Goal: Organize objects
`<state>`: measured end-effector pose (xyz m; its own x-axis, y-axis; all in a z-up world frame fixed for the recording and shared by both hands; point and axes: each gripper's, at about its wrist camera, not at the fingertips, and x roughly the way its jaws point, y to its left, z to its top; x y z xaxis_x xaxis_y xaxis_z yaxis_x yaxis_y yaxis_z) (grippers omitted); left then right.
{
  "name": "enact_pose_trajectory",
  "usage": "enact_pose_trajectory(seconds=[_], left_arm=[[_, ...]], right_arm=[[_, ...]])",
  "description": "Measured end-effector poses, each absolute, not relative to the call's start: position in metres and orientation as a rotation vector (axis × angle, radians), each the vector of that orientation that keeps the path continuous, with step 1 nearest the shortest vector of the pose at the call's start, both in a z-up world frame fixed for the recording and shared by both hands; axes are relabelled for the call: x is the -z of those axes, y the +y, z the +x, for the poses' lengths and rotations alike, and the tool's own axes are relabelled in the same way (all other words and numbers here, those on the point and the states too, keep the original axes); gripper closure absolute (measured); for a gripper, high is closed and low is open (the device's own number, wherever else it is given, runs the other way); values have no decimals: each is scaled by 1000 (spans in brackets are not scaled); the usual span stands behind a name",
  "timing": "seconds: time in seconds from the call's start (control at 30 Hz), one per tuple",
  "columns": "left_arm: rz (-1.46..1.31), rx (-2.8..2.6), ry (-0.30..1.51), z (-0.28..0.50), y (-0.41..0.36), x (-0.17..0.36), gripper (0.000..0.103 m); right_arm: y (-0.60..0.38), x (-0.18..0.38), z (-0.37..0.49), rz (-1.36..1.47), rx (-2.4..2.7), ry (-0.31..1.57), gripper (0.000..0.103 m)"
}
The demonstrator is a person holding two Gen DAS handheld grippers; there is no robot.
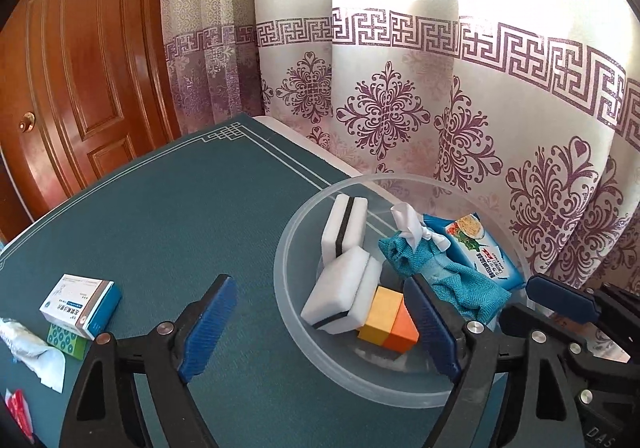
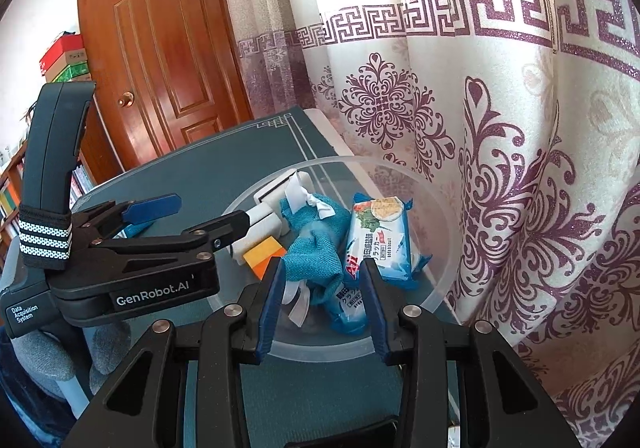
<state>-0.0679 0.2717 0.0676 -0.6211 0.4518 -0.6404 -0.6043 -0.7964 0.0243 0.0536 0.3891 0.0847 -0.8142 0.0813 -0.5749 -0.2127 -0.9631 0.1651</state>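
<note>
A clear plastic bowl [image 1: 296,312] stands on the teal table near the curtain. It holds two white sponges [image 1: 344,296], an orange and yellow block [image 1: 390,322], a teal cloth pouch with a white ribbon [image 1: 448,276] and blue biscuit packets [image 1: 480,252]. My left gripper [image 1: 320,328] is open and empty over the bowl's near left rim. My right gripper [image 2: 324,288] is open over the bowl [image 2: 436,288], its fingers either side of the pouch [image 2: 316,248] and a biscuit packet [image 2: 380,244]. The right gripper also shows in the left wrist view [image 1: 560,298].
A white and blue medicine box [image 1: 82,306] lies on a green box [image 1: 66,340] at the table's left, beside crumpled white paper [image 1: 36,356] and a red packet [image 1: 20,408]. A curtain [image 1: 440,108] hangs behind the bowl. A wooden door [image 1: 80,68] stands at the left.
</note>
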Motion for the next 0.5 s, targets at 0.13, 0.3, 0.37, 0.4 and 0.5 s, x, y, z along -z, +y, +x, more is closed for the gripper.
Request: enact_pose_trajectory(seconds=[0.13, 0.3, 0.37, 0.4, 0.5], left_arm=[[-872, -2409, 339, -69, 265, -62, 12], [-925, -2413, 325, -70, 258, -53, 10], [-943, -2414, 312, -70, 254, -52, 6], [-949, -2414, 305, -70, 252, -51, 3], [-952, -2421, 293, -67, 246, -52, 1]], right_arm=[[387, -84, 55, -888, -2836, 332, 63], [387, -84, 55, -891, -2835, 333, 63], [385, -83, 55, -894, -2837, 332, 63], [385, -83, 55, -895, -2838, 332, 63], [382, -82, 55, -901, -2837, 333, 63]])
